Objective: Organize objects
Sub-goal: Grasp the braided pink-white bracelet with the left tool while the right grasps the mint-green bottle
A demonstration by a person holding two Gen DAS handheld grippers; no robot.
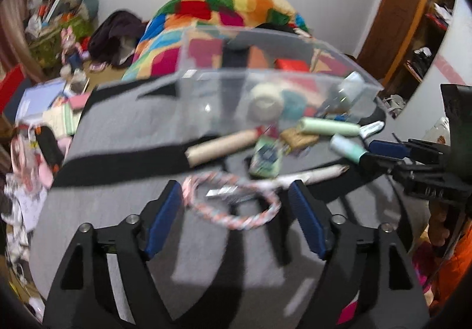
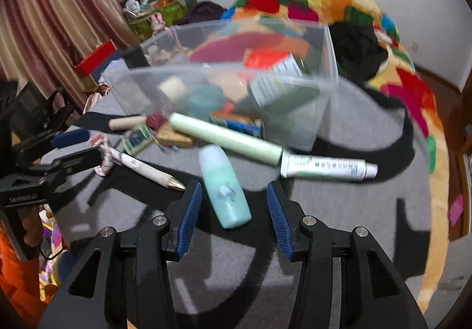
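A clear plastic bin (image 1: 206,98) (image 2: 327,42) stands on a grey and black blanket and holds several small items. In front of it lie a pale green tube (image 2: 227,138) (image 1: 329,126), a toothpaste tube (image 2: 327,167), a teal bottle (image 2: 222,190) (image 1: 348,149), a paper-wrapped pen (image 2: 144,171) (image 1: 312,174), a tan roll (image 1: 221,147) (image 2: 126,122), a green packet (image 1: 265,159) and a pink braided ring (image 1: 233,202). My left gripper (image 1: 236,191) is open around the ring. My right gripper (image 2: 234,190) is open around the teal bottle.
A bright patchwork quilt (image 2: 413,93) (image 1: 224,7) is heaped behind and to the right of the bin. Clutter and a red box (image 2: 97,57) sit at the left by the curtain. A wooden door (image 1: 404,4) is at the far right.
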